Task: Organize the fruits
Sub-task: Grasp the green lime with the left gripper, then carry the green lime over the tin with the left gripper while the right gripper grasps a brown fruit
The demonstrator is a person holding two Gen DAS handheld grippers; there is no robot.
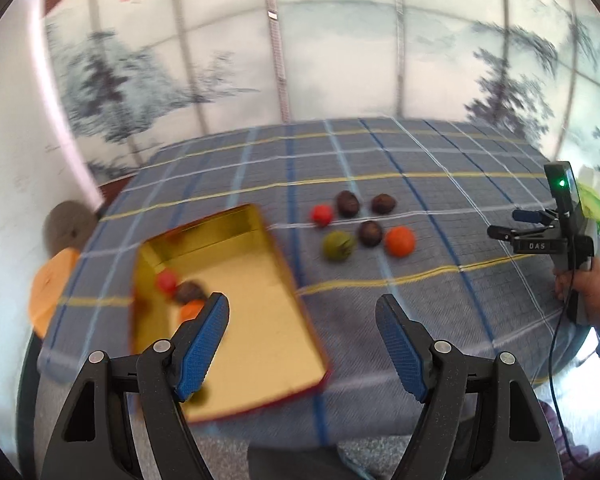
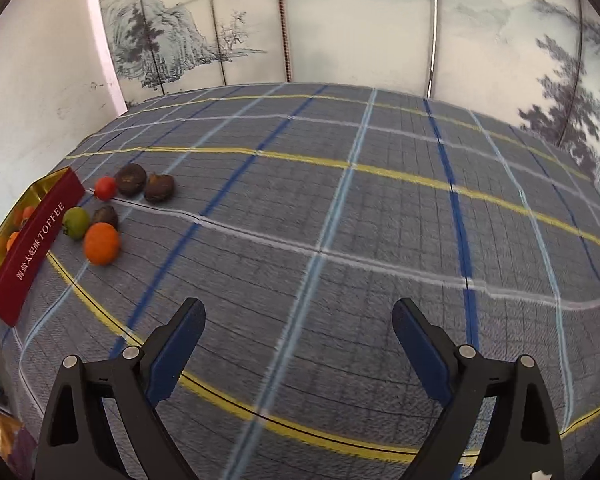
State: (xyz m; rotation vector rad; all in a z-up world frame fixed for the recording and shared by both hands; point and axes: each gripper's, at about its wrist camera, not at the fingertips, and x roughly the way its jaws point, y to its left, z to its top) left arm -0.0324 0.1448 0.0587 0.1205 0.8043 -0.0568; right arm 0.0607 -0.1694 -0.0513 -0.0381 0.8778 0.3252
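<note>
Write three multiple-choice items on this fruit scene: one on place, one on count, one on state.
1. Where does the toffee tin sit relative to the loose fruits?
A. To their left
B. To their right
C. Behind them

2. How many fruits lie loose on the checked tablecloth?
A. Four
B. Six
C. Nine

3. How stands the left gripper?
A. Shut on the orange
B. Shut on nothing
C. Open, holding nothing

Answers:
1 A: in the left wrist view the tin lies left of the cluster.
2 B: three dark fruits, a red one, the green fruit and the orange.
3 C: its fingers are spread apart with only tin and cloth between them.
</note>
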